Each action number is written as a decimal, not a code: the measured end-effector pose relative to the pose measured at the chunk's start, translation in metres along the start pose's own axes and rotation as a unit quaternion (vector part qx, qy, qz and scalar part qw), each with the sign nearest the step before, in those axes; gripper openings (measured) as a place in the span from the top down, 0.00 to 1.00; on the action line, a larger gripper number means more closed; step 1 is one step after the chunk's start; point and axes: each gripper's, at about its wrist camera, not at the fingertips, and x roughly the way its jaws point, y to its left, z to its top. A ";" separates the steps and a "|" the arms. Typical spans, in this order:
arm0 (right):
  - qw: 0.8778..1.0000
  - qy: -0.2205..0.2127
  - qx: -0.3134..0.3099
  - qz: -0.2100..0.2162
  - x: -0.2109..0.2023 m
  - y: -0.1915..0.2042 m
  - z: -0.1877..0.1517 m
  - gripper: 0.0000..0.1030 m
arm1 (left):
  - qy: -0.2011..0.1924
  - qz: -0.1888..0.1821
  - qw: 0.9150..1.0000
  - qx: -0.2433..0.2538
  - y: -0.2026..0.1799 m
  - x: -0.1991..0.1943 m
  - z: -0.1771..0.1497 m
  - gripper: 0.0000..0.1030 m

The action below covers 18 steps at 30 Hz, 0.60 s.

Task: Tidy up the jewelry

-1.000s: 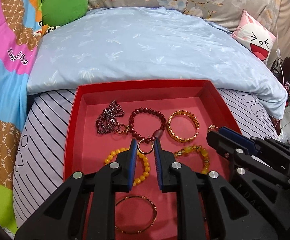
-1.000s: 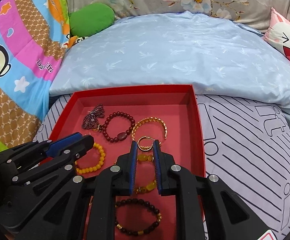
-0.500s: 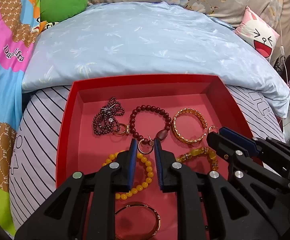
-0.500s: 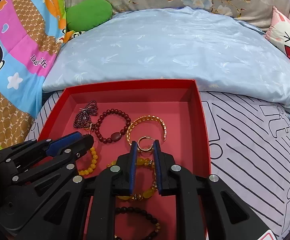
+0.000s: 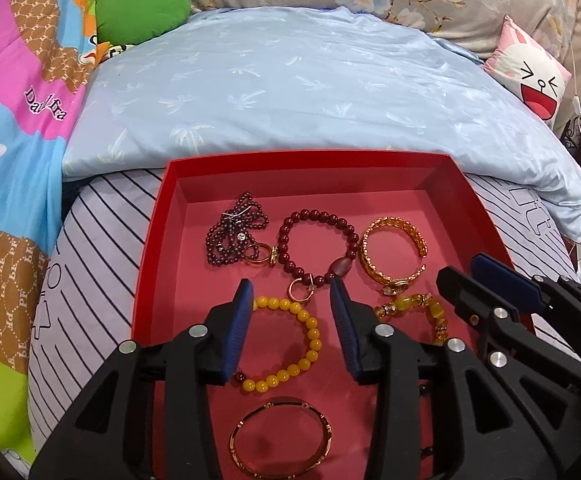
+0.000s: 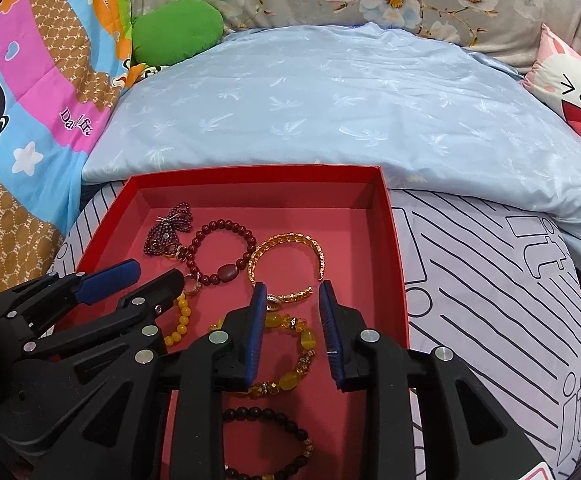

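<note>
A red tray (image 5: 158, 236) (image 6: 394, 240) on the bed holds several pieces of jewelry. My left gripper (image 5: 290, 292) is open and empty above the tray, just short of a small gold hoop (image 5: 299, 292) lying by the dark red bead bracelet (image 5: 314, 246). A yellow bead bracelet (image 5: 290, 344) lies under its fingers, and a gold bangle (image 5: 280, 438) nearer still. My right gripper (image 6: 293, 294) is open and empty over a small hoop (image 6: 274, 300) beside the gold cuff (image 6: 290, 264). An amber bracelet (image 6: 286, 352) and a dark bead bracelet (image 6: 274, 444) lie below it.
A dark purple bead strand (image 5: 230, 236) and a gold ring (image 5: 257, 255) lie at the tray's back left. A light blue quilt (image 5: 310, 92) rises behind the tray. A striped sheet (image 6: 490, 280) surrounds it. A green cushion (image 5: 142, 8) and a bunny pillow (image 5: 530, 72) sit farther back.
Both grippers have opened wide; they were nearly shut on the small hoops before. The two hoops now lie on the tray floor. Both grippers sit slightly farther back.
</note>
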 end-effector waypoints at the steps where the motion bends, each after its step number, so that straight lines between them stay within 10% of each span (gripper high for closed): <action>1: 1.000 -0.002 0.000 -0.001 -0.002 0.000 -0.001 0.71 | -0.002 0.001 1.000 0.000 0.000 -0.003 -0.001 0.61; 18: 0.999 -0.025 0.004 -0.022 -0.066 0.007 -0.042 0.69 | -0.020 0.026 0.999 -0.002 -0.008 -0.066 -0.043 0.54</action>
